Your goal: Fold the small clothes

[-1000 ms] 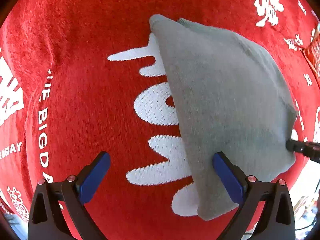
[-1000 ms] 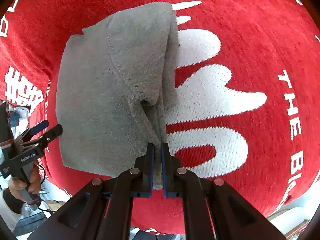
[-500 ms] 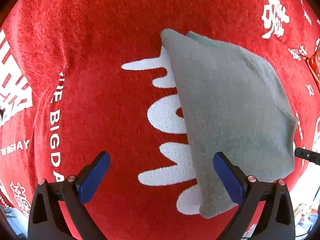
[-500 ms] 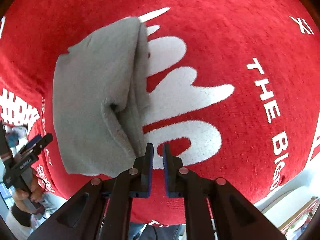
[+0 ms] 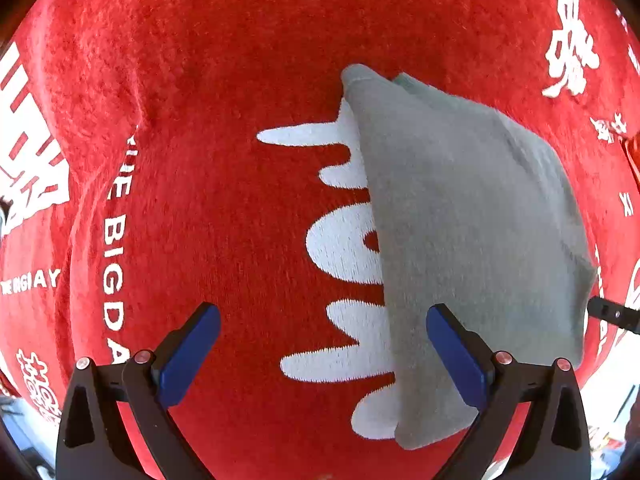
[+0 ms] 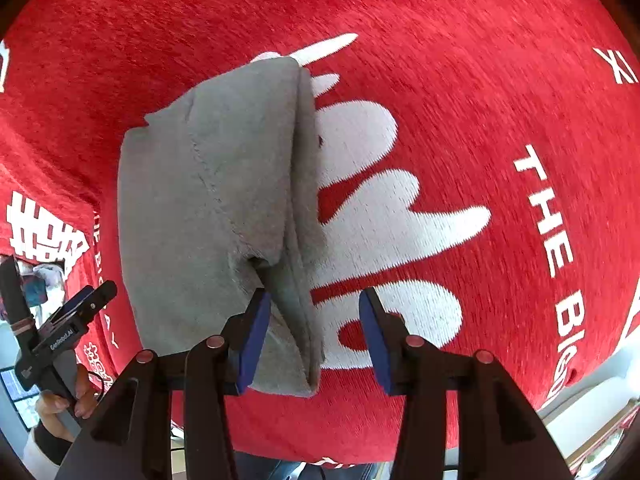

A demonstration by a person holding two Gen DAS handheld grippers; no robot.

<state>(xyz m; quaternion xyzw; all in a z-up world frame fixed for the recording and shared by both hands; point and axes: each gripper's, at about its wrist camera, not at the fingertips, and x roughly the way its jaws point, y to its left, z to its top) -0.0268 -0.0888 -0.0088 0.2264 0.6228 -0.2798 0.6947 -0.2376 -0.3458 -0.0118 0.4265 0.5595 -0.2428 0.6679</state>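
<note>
Both grippers: black frames, blue-padded fingers (image 6: 250, 340), silver screws. Left gripper (image 6: 70, 320) has white lettering; dark cuff over white sleeve (image 6: 38, 450).

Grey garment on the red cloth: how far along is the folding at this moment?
Done: the grey garment lies doubled over on the red cloth, layered edges stacked along one side. In hand: nothing; the right tool is opening, one edge between its pads but unpressed, and the left tool hangs open. Left: whether another fold follows cannot be told.

place: unclear, indoor | cue: table under red printed cloth (image 5: 240, 80) | edges: blurred clutter
</note>
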